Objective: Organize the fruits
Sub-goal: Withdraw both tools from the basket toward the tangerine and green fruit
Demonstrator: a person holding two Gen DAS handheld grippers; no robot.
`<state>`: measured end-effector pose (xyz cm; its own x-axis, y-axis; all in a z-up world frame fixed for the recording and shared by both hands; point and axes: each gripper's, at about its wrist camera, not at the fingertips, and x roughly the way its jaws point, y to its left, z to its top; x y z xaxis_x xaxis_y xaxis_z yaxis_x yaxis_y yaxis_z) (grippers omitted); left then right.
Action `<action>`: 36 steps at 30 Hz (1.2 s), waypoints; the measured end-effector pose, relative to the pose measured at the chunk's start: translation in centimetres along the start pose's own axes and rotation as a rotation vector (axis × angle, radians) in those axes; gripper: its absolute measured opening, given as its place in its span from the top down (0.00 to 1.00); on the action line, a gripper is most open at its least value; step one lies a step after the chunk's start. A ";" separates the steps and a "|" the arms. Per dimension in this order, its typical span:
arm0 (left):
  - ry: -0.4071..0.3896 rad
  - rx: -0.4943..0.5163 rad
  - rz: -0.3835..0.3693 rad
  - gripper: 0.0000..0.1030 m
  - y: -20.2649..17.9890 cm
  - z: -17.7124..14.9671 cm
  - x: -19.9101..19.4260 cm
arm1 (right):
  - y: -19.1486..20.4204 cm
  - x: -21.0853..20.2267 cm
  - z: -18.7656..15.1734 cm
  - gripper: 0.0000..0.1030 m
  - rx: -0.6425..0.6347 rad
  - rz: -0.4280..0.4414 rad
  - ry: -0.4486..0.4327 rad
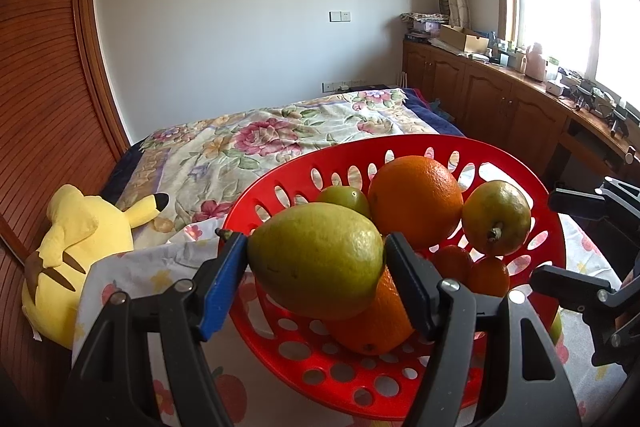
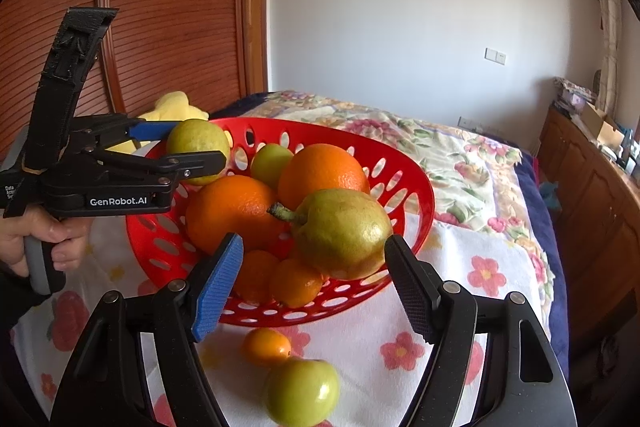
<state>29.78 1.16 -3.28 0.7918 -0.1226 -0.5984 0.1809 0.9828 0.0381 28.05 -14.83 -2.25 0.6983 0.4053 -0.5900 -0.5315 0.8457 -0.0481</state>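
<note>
A red perforated basket [image 1: 260,195] [image 2: 416,183] stands on the flowered cloth and holds two oranges [image 1: 416,199] [image 2: 232,211], a brownish pear [image 1: 496,215] [image 2: 344,231], a small green fruit [image 2: 272,163] and small tangerines [image 2: 296,283]. My left gripper [image 1: 316,259] [image 2: 192,147] is shut on a green pear [image 1: 316,259] [image 2: 196,139] and holds it above the basket's left side. My right gripper [image 2: 316,283] is open and empty, just in front of the basket; it also shows in the left wrist view [image 1: 560,239]. A tangerine [image 2: 266,347] and a green apple [image 2: 302,391] lie on the cloth below it.
The basket sits on a white cloth with flower prints [image 2: 400,347] over a floral bedspread [image 1: 260,135]. A yellow plush toy [image 1: 76,251] lies at the left by the wooden wardrobe [image 1: 40,107]. Wooden cabinets [image 1: 500,99] run along the right wall under the window.
</note>
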 end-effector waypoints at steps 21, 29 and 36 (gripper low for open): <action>-0.096 0.058 0.021 0.31 -1.8 0.5 -4.7 | -1.0 -3.2 -1.4 0.26 0.067 -0.018 -0.020; -0.102 0.052 0.006 0.31 -2.7 -0.5 -6.5 | -1.7 -5.0 -2.9 0.26 0.109 -0.027 -0.019; -0.097 0.020 -0.024 0.30 -3.2 -2.9 -8.4 | -2.0 -5.9 -4.6 0.26 0.145 -0.028 0.000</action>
<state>20.90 -0.53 -0.67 0.8399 -0.1596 -0.5187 0.2111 0.9766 0.0413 22.77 -20.50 -2.39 0.7117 0.3806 -0.5904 -0.4368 0.8980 0.0524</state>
